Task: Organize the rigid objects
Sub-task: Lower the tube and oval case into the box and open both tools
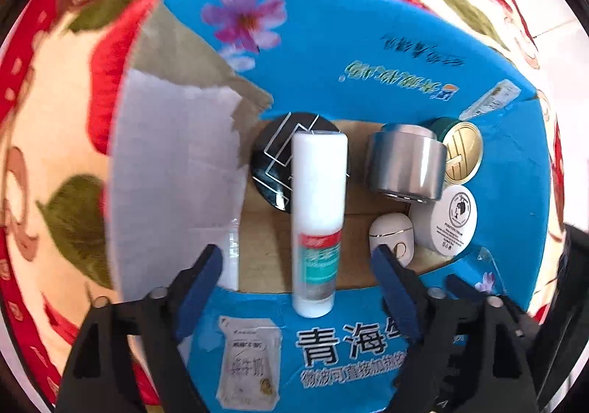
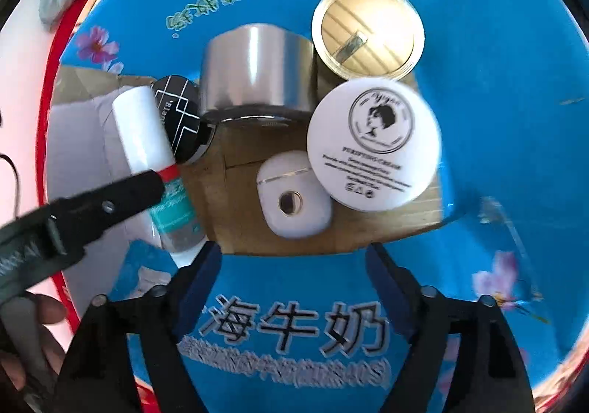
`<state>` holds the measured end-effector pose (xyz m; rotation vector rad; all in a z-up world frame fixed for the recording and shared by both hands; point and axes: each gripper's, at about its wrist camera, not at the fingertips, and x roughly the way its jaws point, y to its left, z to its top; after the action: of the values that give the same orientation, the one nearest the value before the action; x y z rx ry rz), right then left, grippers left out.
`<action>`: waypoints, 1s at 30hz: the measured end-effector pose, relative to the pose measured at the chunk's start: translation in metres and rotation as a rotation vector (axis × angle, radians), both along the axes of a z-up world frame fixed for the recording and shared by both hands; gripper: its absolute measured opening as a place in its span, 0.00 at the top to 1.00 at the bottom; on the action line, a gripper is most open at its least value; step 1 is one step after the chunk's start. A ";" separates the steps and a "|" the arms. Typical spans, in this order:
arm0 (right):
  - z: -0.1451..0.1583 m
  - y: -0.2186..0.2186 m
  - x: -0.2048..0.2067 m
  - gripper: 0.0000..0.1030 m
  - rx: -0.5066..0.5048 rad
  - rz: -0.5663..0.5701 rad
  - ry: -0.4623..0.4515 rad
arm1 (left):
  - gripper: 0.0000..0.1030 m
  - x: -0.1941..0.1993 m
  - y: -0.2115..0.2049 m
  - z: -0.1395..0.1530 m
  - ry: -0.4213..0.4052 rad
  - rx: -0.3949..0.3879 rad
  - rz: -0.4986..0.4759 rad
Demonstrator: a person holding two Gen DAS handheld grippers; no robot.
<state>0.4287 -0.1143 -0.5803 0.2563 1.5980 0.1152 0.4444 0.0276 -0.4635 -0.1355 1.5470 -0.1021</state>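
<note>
An open blue cardboard box holds the objects. A white tube with a red and teal label lies in it, propped over the near rim on a black round compact. Beside them are a silver cylinder, a gold-lidded jar, a white cream jar and a small white case. My left gripper is open, its fingers apart either side of the tube. My right gripper is open and empty above the near rim.
The box sits on a red floral cloth. A grey inner flap stands open at the box's left. The left gripper's finger crosses the tube in the right wrist view. A hand shows at lower left.
</note>
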 end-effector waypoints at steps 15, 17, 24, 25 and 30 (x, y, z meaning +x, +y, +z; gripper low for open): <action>0.063 0.001 -0.034 0.05 -0.179 0.114 -0.122 | 0.00 -0.043 -0.006 0.026 -0.092 0.108 -0.023; 0.069 0.000 -0.038 0.05 -0.181 0.115 -0.131 | 0.00 -0.051 -0.006 0.033 -0.105 0.109 -0.019; 0.105 -0.023 -0.050 0.05 -0.184 0.104 -0.156 | 0.00 -0.067 -0.004 0.056 -0.170 0.127 0.007; 0.109 -0.023 -0.050 0.05 -0.181 0.103 -0.159 | 0.00 -0.068 -0.003 0.059 -0.178 0.127 0.010; 0.131 -0.029 -0.062 0.05 -0.173 0.081 -0.194 | 0.00 -0.082 0.001 0.081 -0.225 0.127 0.033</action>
<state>0.3666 -0.1435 -0.4496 0.0442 1.4156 0.0618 0.3625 0.0289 -0.3825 -0.0475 1.3222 0.0075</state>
